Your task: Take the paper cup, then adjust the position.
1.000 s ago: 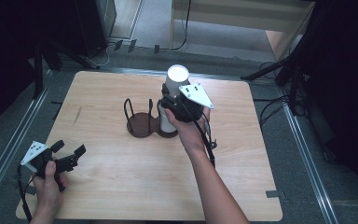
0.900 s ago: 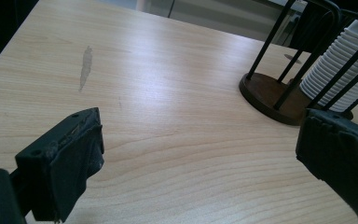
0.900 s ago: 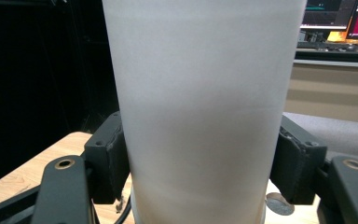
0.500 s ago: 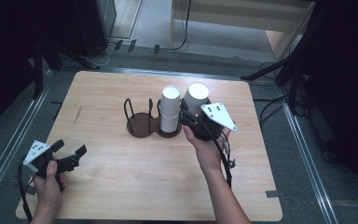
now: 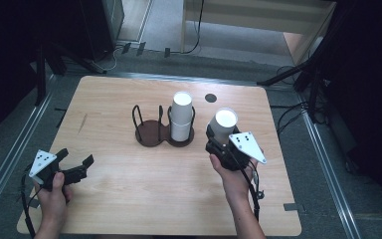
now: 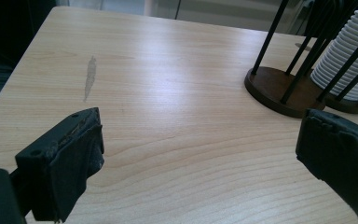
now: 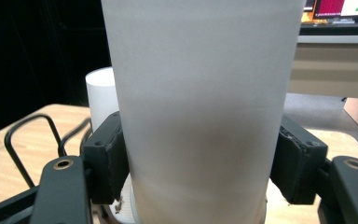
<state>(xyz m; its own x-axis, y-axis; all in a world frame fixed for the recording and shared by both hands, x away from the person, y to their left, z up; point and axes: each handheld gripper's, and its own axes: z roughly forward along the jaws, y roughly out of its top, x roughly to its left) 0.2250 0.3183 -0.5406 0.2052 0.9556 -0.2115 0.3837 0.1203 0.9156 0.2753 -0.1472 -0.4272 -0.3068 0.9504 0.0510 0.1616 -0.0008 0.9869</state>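
Observation:
A dark two-ring wire cup holder (image 5: 151, 130) stands mid-table; its right ring holds a stack of white paper cups (image 5: 181, 118), its left ring is empty. My right gripper (image 5: 218, 141) is shut on a single white cup (image 5: 222, 124), held upside down just right of the holder, above the table. In the right gripper view the cup (image 7: 200, 107) sits between both pads (image 7: 106, 156), with the stack (image 7: 101, 95) behind at left. My left gripper (image 5: 74, 168) rests open at the table's front left, nothing between its jaws. The left gripper view has the holder base (image 6: 284, 91) and the ribbed stack (image 6: 349, 60) at upper right.
The wooden table (image 5: 129, 199) has a dark round mark (image 5: 210, 97) behind the stack and a grey smear (image 6: 90, 77) at left. Metal rails (image 5: 328, 164) run along both sides. Cables lie on the floor beyond the far edge.
My right gripper has carried the white cup away from the stack, to the right and towards the front, sinking a little. The left gripper has stayed put.

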